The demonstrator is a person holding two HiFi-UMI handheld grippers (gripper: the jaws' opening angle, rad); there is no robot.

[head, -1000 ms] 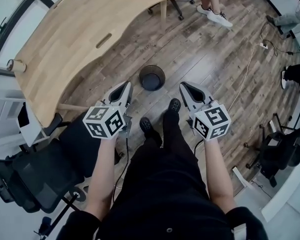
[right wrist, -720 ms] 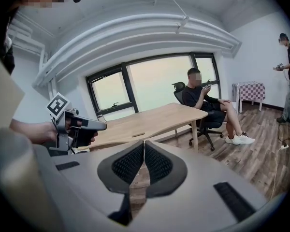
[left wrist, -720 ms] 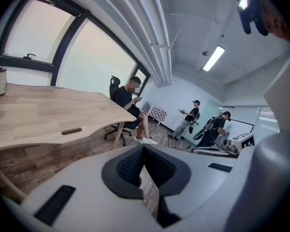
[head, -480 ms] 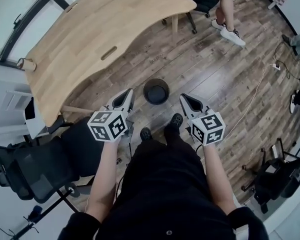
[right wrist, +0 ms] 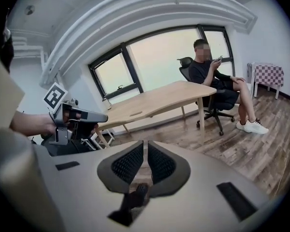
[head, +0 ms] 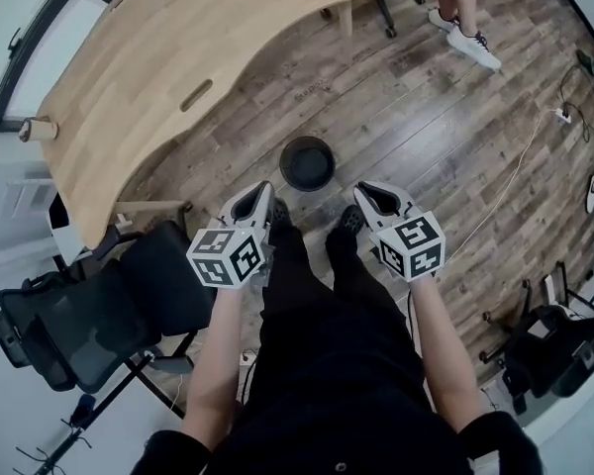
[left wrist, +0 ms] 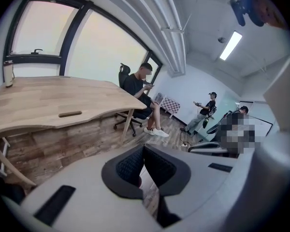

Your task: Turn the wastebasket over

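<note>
Plank floor (head: 426,117) lies open beside the curved worktop (head: 178,57) edge. The black wastebasket (head: 307,162) stands on it, mouth up, clear all round. Left gripper (head: 260,191) and right gripper (head: 366,190), both clenched and empty, hang just short of it.

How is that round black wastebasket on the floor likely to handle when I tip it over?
The wastebasket stands upright and looks empty, so it is probably light and easy to tip. Being round, it may roll once on its side. The wood floor looks smooth, so it could slide if pushed.
</note>
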